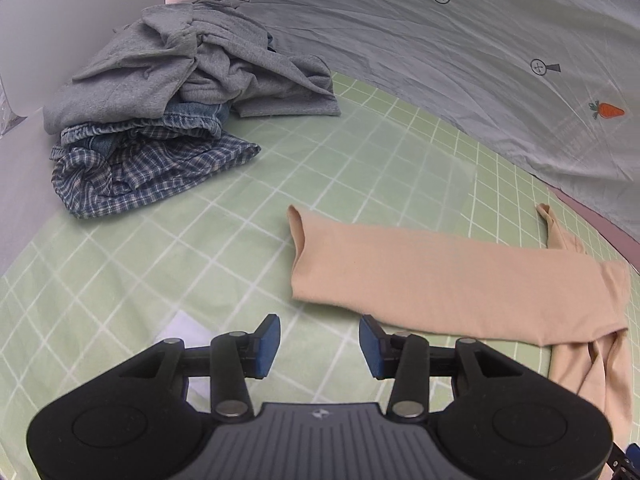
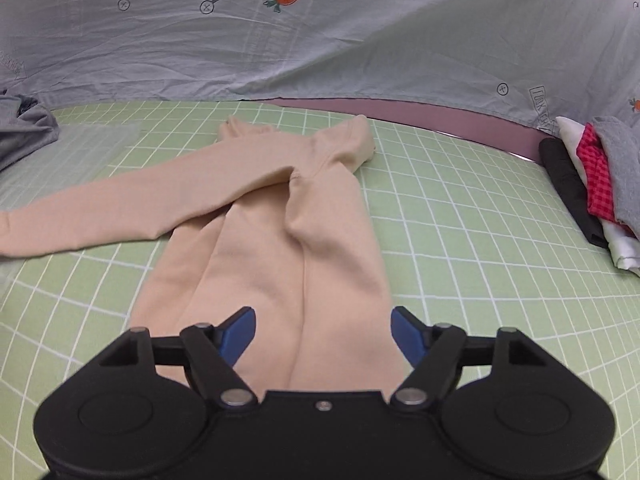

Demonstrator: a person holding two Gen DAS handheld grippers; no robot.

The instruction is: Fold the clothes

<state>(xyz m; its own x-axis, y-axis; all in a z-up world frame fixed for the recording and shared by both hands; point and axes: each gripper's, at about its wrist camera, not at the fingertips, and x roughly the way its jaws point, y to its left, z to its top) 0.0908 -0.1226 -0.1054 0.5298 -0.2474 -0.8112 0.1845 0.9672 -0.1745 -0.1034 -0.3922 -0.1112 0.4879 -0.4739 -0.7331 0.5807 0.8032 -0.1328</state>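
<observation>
- The left gripper (image 1: 319,345), black with blue pads, sat nearest the left wrist camera at 6 o'clock, its jaws spread apart with nothing between them, only green bedding showing in the gap.
- The right gripper (image 2: 322,337) filled the 6 o'clock edge of the right wrist view, jaws wide apart and straddling the lower body of the garment without pinching it.
- The peach long-sleeved knit top (image 2: 280,216) lay flat on the pale green sheet with a white grid (image 2: 460,216), body running from 6 toward 12 o'clock in the right view, one sleeve stretched out toward 9 o'clock.
- In the left view that sleeve (image 1: 440,268) ran from centre toward 3 o'clock, its cuff end just beyond the left gripper's right pad (image 1: 370,346).
- A heap of unfolded grey, denim and blue plaid clothes (image 1: 160,112) sat at 10 o'clock in the left view, well apart from the top.
- A stack of folded black, white, red-checked and grey clothes (image 2: 596,184) rested at 3 o'clock in the right view.
- A light grey carrot-print quilt (image 2: 320,40) covered the far side at 12 o'clock.
</observation>
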